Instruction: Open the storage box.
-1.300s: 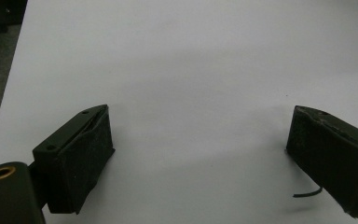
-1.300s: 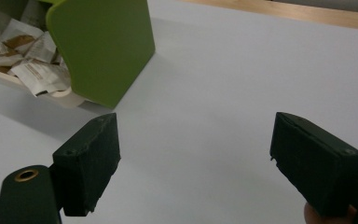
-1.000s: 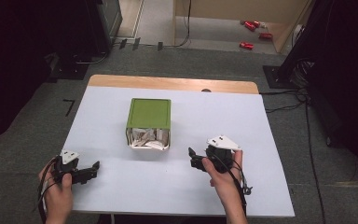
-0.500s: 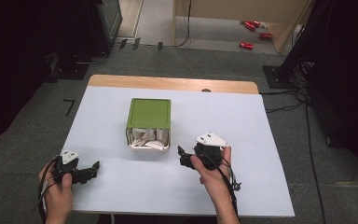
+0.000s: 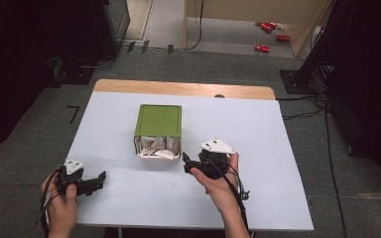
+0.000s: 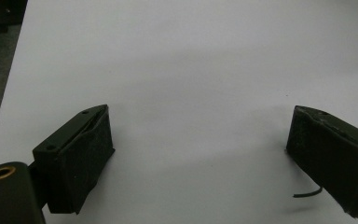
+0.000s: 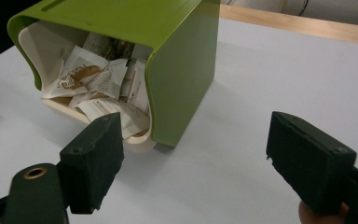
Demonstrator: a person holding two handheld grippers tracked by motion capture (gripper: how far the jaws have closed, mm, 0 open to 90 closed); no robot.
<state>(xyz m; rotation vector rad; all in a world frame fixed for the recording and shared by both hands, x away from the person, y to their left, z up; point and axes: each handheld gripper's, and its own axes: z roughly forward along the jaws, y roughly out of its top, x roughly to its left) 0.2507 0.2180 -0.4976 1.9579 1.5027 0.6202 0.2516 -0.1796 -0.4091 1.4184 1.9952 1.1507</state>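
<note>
A green box (image 5: pixel 158 120) lies on its side near the centre of the white table (image 5: pixel 278 148), its open end facing 6 o'clock toward the person. Paper sachets (image 5: pixel 154 146) fill the cream inner liner and reach its lip. The right gripper (image 5: pixel 191 164) is held in the right hand (image 5: pixel 218 183) at 4 o'clock from the box, just beside its open corner, jaws pointing toward 9 o'clock. In the right gripper view its jaws are spread wide and hold nothing; the box (image 7: pixel 168 70) and sachets (image 7: pixel 102 79) sit just beyond the left jaw. The left gripper (image 5: pixel 99 179), in the left hand (image 5: pixel 62 208), rests at 7 o'clock, well apart from the box. Its jaws are spread wide over bare table (image 6: pixel 191 70).
</note>
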